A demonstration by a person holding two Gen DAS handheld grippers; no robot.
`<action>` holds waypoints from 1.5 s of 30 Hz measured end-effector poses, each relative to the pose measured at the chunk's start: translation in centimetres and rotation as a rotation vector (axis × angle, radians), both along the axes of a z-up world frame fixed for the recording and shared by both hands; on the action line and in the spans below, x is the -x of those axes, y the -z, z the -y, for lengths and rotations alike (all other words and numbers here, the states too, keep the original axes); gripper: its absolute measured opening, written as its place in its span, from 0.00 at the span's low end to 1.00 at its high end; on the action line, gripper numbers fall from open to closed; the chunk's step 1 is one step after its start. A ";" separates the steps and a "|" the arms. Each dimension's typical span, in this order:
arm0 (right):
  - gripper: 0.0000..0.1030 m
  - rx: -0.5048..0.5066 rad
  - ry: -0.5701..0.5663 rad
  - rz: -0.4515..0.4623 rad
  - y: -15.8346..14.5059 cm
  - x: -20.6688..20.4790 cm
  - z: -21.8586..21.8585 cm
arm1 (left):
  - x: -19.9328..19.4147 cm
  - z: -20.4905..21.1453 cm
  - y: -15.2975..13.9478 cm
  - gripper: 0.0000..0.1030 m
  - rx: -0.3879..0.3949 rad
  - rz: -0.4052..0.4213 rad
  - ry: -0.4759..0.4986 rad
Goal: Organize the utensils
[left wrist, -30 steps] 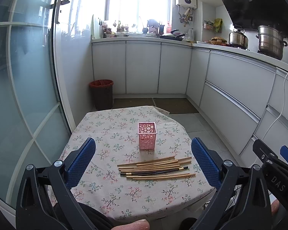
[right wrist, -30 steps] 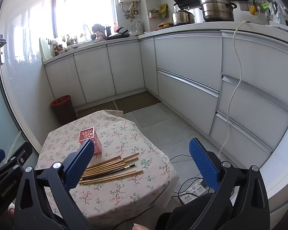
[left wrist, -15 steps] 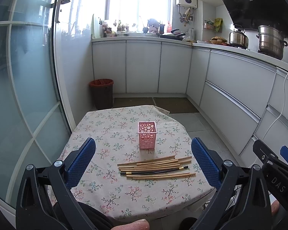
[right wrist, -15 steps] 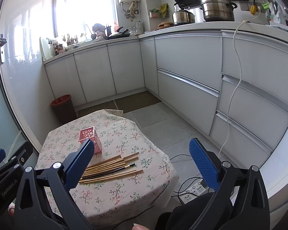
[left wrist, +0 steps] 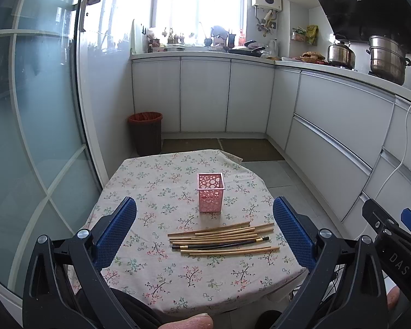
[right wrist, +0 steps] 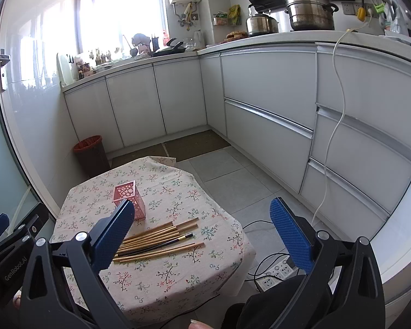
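Chopsticks (left wrist: 223, 240) lie in a loose bundle on the desk (left wrist: 161, 279), which has a flowered cloth over it. Most are wooden and one is dark with a light band near its end. They lie side by side, crosswise to the view, some touching each other. Just behind them stands a pink holder (left wrist: 210, 196) with round holes, upright and apart from the bundle.

Left gripper (left wrist: 205, 235) is spread wide and holds nothing — in its own view the chopsticks lie between its two blue pads, ahead of them and lower, not touching. Right gripper (right wrist: 205, 235) is also spread wide and holds nothing. In the right view the chopsticks (right wrist: 159, 238) are near its left pad, and this pad hides part of the holder (right wrist: 128, 197); the right pad hangs over the floor (right wrist: 233, 183) beside the desk (right wrist: 178, 282).
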State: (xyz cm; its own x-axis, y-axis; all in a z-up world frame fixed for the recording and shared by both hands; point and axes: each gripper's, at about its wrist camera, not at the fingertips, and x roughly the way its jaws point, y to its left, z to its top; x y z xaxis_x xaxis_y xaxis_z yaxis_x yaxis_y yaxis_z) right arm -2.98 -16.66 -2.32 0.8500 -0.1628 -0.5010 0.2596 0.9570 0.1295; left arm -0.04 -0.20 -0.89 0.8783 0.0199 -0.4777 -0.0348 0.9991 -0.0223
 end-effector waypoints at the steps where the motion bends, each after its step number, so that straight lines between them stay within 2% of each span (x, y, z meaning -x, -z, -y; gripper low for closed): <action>1: 0.93 -0.001 -0.001 0.000 0.0 0.0 0.0 | 0.0 0.0 0.0 0.93 0.000 0.000 -0.001; 39: 0.93 -0.006 -0.005 -0.016 0.2 -0.2 0.1 | -0.6 0.0 0.3 0.93 0.003 -0.021 -0.006; 42: 0.93 -0.055 -0.018 -0.053 0.7 -1.0 0.9 | -1.7 -0.3 0.8 0.93 0.012 -0.057 -0.006; 45: 0.93 -0.179 -0.041 -0.117 2.2 -2.8 3.1 | -4.4 -0.6 1.8 0.93 0.032 -0.168 0.014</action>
State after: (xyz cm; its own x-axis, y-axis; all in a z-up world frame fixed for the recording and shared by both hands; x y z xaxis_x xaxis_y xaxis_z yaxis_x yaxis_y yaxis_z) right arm -0.16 -19.80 -4.52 0.7882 -0.0292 -0.6147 0.2445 0.9315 0.2692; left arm 4.32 0.43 -2.70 0.7864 -0.0095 -0.6177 -0.0265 0.9984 -0.0491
